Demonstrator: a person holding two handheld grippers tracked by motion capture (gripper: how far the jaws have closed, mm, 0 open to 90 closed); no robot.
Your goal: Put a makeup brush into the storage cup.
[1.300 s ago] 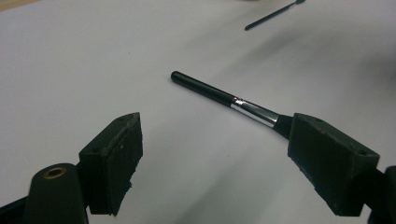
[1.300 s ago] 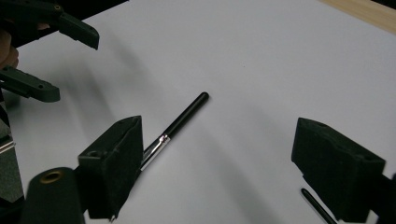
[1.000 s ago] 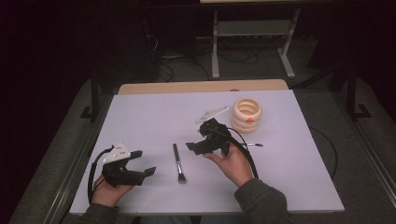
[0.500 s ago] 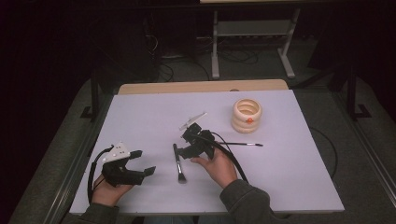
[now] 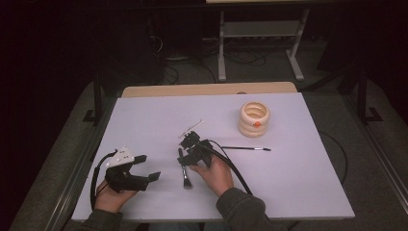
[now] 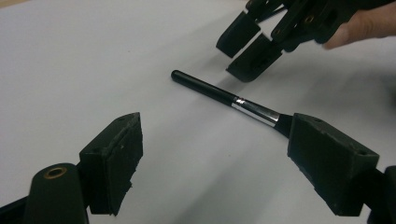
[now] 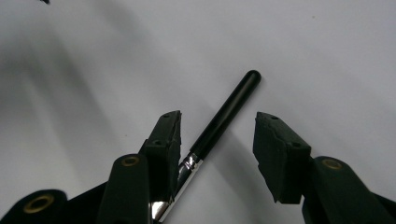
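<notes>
as jaws close, right gripper (image 7: 217, 140) straddles brush (image 7: 219, 122)

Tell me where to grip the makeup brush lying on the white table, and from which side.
Grip the brush on its black handle, just past the silver ferrule, coming down from above with a jaw on either side. It lies flat, and the handle is straight and round. The right gripper already straddles it there, its jaws just closing, pads not yet pressing.
</notes>
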